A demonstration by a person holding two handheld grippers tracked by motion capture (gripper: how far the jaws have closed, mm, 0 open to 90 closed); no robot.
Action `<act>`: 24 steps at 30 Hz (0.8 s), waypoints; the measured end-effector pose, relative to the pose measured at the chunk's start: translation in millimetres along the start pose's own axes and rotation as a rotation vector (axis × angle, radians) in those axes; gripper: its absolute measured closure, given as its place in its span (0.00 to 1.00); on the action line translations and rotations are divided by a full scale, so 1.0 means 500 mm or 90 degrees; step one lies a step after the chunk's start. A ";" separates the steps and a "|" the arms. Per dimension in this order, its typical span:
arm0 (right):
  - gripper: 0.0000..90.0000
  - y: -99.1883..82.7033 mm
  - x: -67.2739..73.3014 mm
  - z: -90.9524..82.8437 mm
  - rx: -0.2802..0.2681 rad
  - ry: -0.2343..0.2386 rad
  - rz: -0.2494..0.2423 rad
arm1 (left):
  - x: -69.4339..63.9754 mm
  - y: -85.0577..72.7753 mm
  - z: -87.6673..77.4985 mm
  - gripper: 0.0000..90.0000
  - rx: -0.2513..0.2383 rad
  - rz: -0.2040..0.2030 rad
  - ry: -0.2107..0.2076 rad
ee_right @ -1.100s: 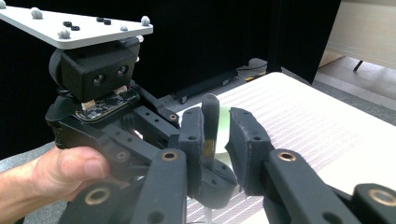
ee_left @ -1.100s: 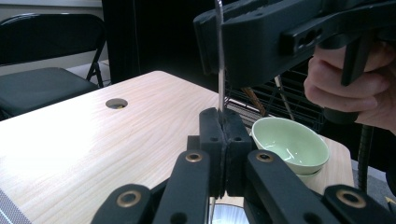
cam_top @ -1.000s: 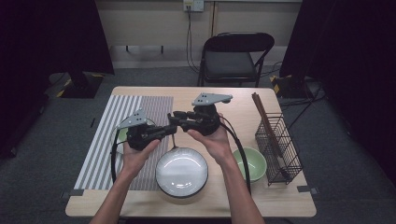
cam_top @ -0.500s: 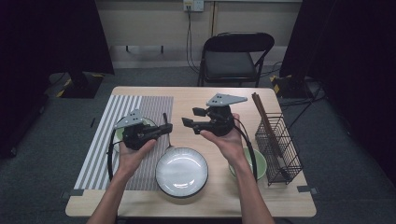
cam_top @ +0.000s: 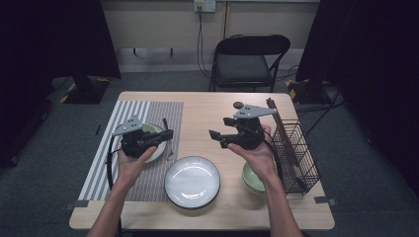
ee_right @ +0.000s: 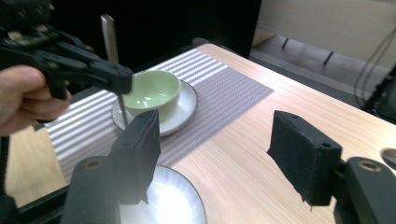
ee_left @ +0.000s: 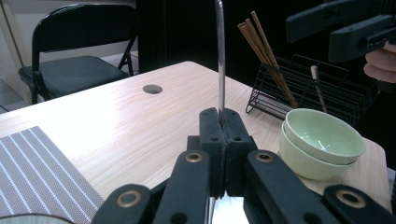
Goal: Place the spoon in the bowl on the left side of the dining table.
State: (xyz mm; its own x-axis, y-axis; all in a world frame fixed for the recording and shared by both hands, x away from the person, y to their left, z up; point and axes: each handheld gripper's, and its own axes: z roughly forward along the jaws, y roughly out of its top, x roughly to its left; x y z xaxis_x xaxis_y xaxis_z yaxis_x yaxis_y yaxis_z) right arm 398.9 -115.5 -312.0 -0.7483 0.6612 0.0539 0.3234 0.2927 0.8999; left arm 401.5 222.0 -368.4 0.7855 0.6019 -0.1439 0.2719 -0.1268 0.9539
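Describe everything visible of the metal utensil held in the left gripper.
The utensil is a thin, flat, silvery metal handle, probably a spoon or fork; its working end is hidden. The left gripper is shut on it, both black pads pressing its sides. In the left gripper view it rises straight up from the jaws; in the right gripper view its squared-off end stands above the green bowl on the placemat, not clearly touching it.

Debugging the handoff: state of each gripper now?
Left gripper: shut on a metal utensil handle.
Right gripper: open, jaws have just been opening, nothing between them.

bowl [cam_top: 149, 132] on saucer [cam_top: 159, 148] on placemat [cam_top: 123, 148], rack [cam_top: 296, 153] right
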 end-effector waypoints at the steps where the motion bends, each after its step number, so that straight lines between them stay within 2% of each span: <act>1: 0.35 -0.004 -0.003 -0.003 0.001 -0.003 0.003 | 0.002 0.000 -0.002 0.99 0.001 -0.003 0.003; 7: 0.32 -0.020 -0.024 -0.023 0.007 -0.025 0.022 | 0.014 0.002 -0.020 0.99 -0.002 -0.012 0.012; 9: 0.31 -0.025 -0.031 -0.031 0.010 -0.034 0.024 | 0.021 0.005 -0.028 0.99 -0.004 -0.002 0.025; 10: 0.31 -0.028 -0.035 -0.036 0.008 -0.040 0.028 | 0.024 0.005 -0.031 0.99 -0.009 -0.011 0.024; 16: 0.26 -0.041 -0.055 -0.068 -0.008 -0.069 0.042 | 0.043 0.008 -0.051 0.99 -0.024 -0.025 0.046; 21: 0.23 -0.053 -0.068 -0.091 -0.018 -0.076 0.059 | 0.063 0.003 -0.062 0.99 -0.022 -0.037 0.062; 24: 0.20 -0.061 -0.073 -0.103 -0.011 -0.081 0.056 | 0.074 0.003 -0.069 0.99 -0.022 -0.042 0.069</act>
State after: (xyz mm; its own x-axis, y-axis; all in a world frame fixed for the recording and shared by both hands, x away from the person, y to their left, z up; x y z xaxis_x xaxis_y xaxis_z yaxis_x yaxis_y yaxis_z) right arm 386.3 -184.0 -319.2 -0.6370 0.7669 0.0786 0.3742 0.2185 0.9012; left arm 411.8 271.0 -363.2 0.7015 0.6898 -0.1788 0.2996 -0.0579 0.9523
